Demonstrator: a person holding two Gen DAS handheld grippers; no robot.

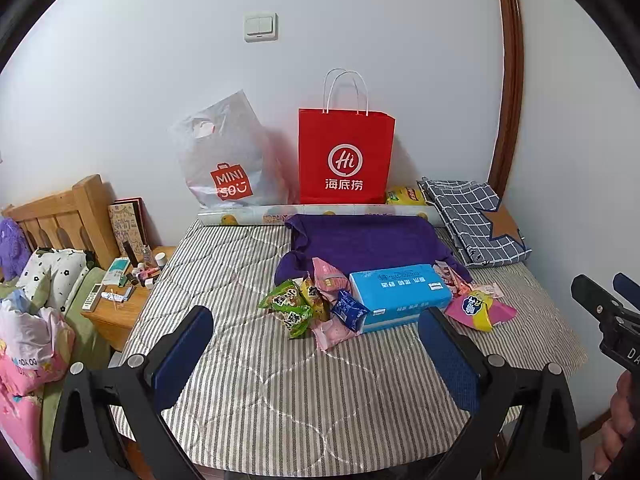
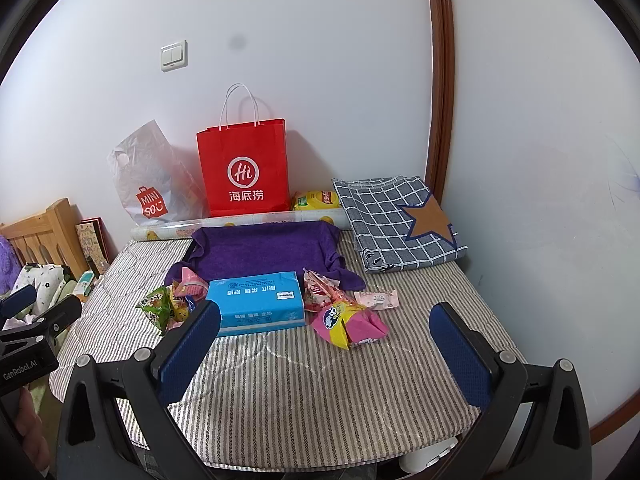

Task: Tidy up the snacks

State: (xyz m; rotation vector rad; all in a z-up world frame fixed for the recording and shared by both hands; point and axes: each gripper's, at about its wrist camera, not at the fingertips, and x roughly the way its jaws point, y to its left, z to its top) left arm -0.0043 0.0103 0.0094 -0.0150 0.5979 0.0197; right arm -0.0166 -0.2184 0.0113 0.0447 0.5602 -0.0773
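Observation:
Several snack packets lie around a blue tissue box (image 1: 400,294) (image 2: 256,300) on the striped table cover (image 1: 256,380) (image 2: 320,392). Green packets (image 1: 290,306) (image 2: 156,306) and a dark blue one (image 1: 350,310) lie on its left. A pink-and-yellow packet (image 1: 480,308) (image 2: 348,322) and a pale pink one (image 2: 376,300) lie on its right. A purple-lined tray (image 1: 360,240) (image 2: 264,252) sits behind. My left gripper (image 1: 316,356) is open and empty, short of the snacks. My right gripper (image 2: 326,348) is open and empty, also short of them.
A red paper bag (image 1: 346,156) (image 2: 244,168) and a white Miniso bag (image 1: 224,160) (image 2: 148,176) stand at the wall. A folded checked cloth (image 1: 476,220) (image 2: 396,224) lies back right. A cluttered nightstand (image 1: 120,288) and a bed are at the left.

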